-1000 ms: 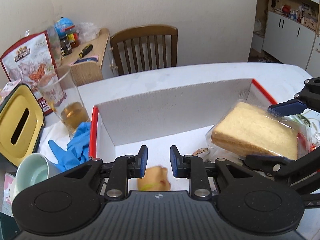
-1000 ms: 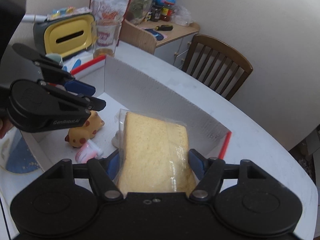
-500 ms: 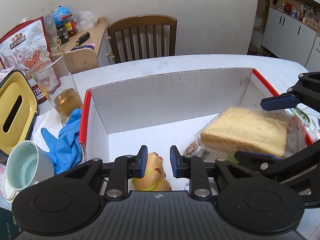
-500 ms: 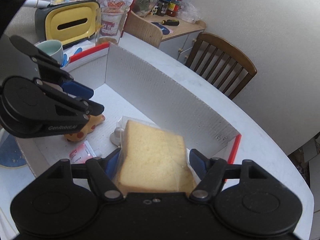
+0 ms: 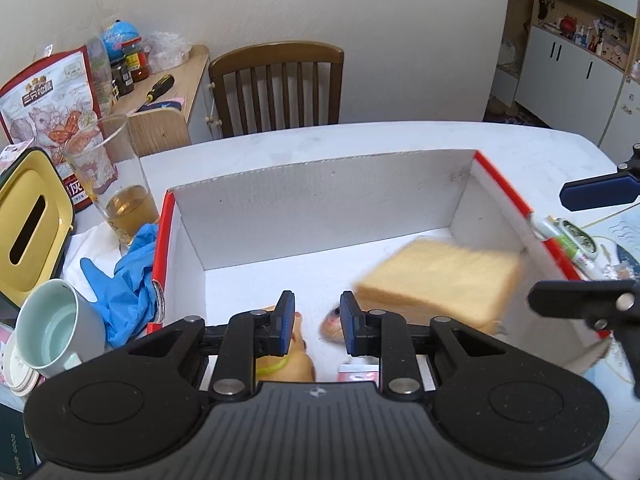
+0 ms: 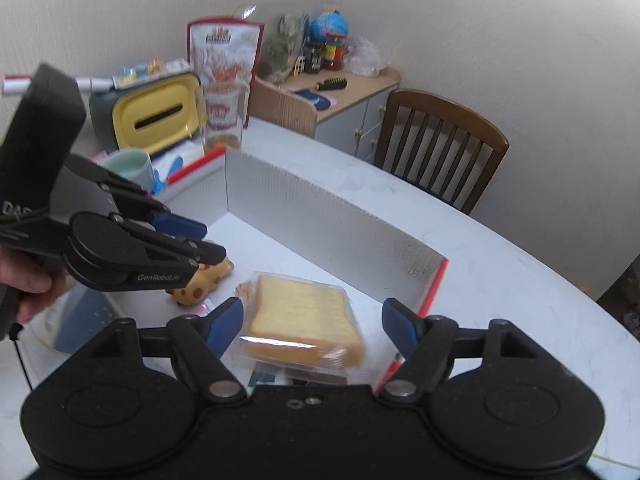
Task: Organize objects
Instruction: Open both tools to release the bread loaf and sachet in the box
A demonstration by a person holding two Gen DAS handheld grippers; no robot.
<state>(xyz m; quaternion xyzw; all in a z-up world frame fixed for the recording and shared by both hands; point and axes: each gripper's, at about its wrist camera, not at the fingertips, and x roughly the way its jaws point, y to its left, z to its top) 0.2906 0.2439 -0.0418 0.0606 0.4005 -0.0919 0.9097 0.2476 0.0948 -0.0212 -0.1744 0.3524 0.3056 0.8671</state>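
Right gripper (image 6: pixel 312 322) spread wide, bagged bread (image 6: pixel 304 322) (blurred in left view) free in box (image 5: pixel 320 196); left gripper (image 5: pixel 316 320) narrowly apart, empty, above toy giraffe (image 6: pixel 200 280)

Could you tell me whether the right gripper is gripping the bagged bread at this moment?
No, the right gripper stands wide open, and the bagged bread lies between its fingers in the box, touching neither.

The left gripper (image 6: pixel 208 240) carries the white lettering "GenRobot.AI" along the side of its black body, and the dark handle block behind it shows the partial letters "DAS" at its edge. The snack bag (image 5: pixel 52 120) has Chinese characters on its banner and a large "灰" near the bottom; the smaller print is too blurred to read.
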